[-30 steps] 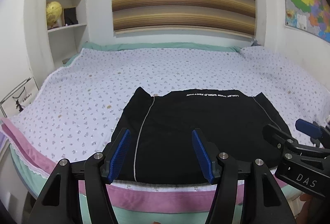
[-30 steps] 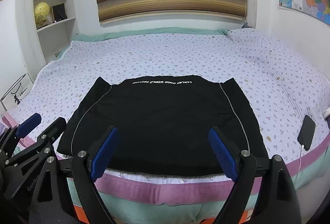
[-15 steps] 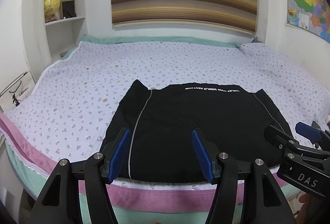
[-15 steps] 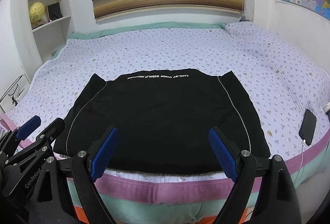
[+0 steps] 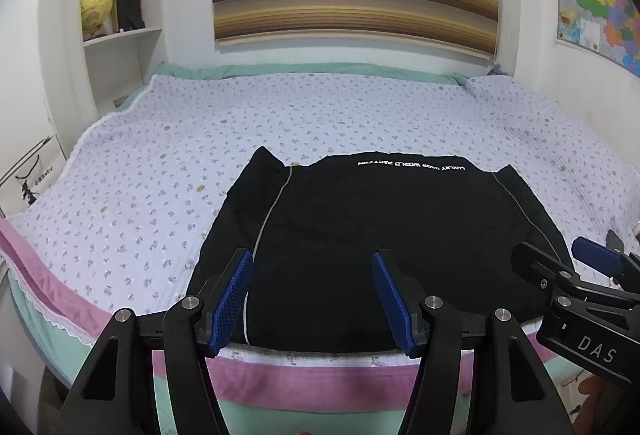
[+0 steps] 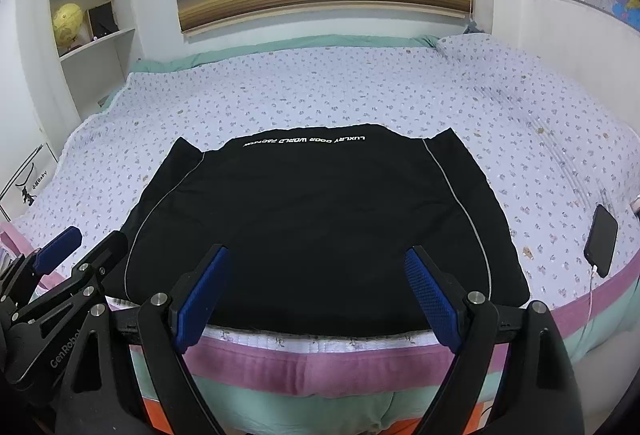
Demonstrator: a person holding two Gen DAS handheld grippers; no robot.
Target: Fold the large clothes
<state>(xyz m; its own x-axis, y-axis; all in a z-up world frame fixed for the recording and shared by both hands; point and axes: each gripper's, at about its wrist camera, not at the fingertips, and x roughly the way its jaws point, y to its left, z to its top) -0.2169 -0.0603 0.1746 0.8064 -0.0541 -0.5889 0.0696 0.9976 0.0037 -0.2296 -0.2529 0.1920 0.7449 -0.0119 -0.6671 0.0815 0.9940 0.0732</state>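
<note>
While the black garment (image 6: 312,219) lies flat near the front edge of the bed (image 6: 360,91), white lettering along its far edge, your left gripper (image 5: 312,299) hangs above its near hem with jaws wide and nothing between them; your right gripper (image 6: 316,295) does the same, wider still; a phone (image 6: 601,239) rests on the bedspread to the right, apart from the cloth.

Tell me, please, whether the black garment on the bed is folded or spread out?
Folded, at least partly: the black garment lies flat as a compact block, no sleeves sticking out.
</note>
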